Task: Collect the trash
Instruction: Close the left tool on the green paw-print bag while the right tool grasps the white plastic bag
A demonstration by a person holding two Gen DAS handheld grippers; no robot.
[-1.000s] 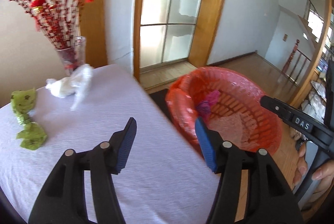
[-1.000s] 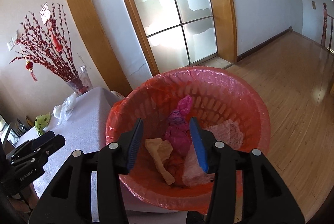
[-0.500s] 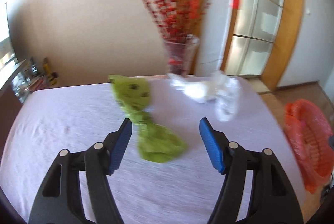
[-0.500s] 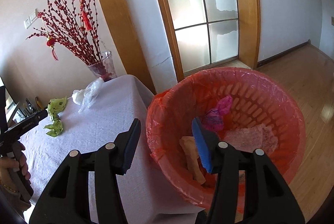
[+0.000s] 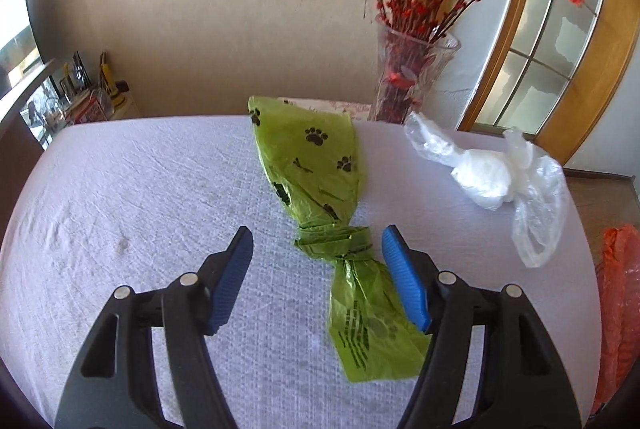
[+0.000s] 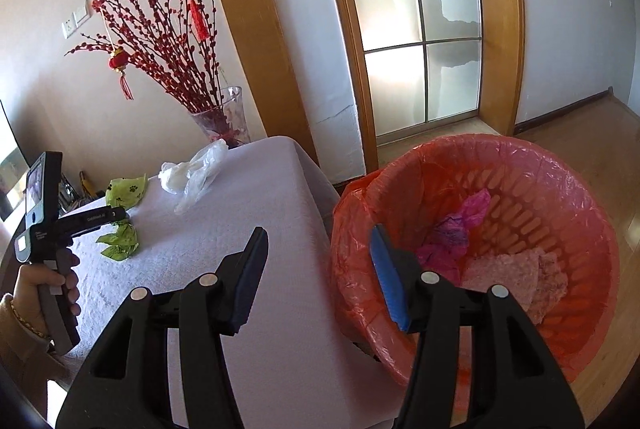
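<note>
A knotted green paw-print bag (image 5: 320, 185) lies on the white-clothed table (image 5: 132, 197). My left gripper (image 5: 318, 257) is open just above it, its knot between the fingers. A crumpled clear plastic bag (image 5: 496, 177) lies at the table's far right. In the right wrist view the green bag (image 6: 126, 189) and the clear bag (image 6: 192, 175) lie on the table, with the left gripper (image 6: 108, 219) over the green bag. My right gripper (image 6: 320, 261) is open and empty, over the gap between the table and the red-lined basket (image 6: 560, 197), which holds pink and tan trash.
A glass vase (image 5: 408, 77) of red berry branches stands at the table's back edge. A shelf with clutter (image 5: 68, 97) is at far left. A glass door (image 6: 416, 29) and wooden floor (image 6: 592, 133) lie behind the basket.
My left gripper swung from the basket to the table and came down close over the green bag. My right gripper shifted left, off the basket's middle toward the table edge.
</note>
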